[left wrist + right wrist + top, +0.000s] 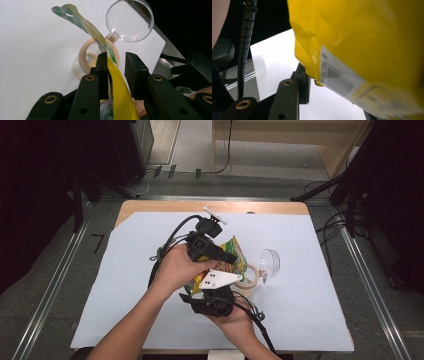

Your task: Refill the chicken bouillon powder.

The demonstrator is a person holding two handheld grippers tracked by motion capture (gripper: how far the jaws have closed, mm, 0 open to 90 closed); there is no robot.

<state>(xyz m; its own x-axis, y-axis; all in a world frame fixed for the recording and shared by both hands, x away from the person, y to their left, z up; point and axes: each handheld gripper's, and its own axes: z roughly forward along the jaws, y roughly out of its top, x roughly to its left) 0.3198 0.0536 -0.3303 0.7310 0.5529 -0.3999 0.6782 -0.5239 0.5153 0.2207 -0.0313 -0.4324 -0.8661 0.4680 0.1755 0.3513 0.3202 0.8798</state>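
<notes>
A yellow and green snack bag [238,253] hangs between both hands over the middle of the table. My left gripper [231,257] reaches in from the left, shut on the bag's upper part [117,85]; the bag lies flat on one pad and fills the gap lower down. From below, my right gripper [224,289] is shut on the bag's bottom corner [367,37], whose edge rests on one finger [301,82]; the other finger is hidden behind the bag. The bag's twisted top [72,13] curves over an open glass jar [83,53] with crumbs inside.
The jar [248,276] has a tan rim, and its clear hinged lid [270,261] stands open to its right. A pale sheet [140,285] covers the wooden table. Cables trail from both grippers. Dark stands and metal floor rails flank the table.
</notes>
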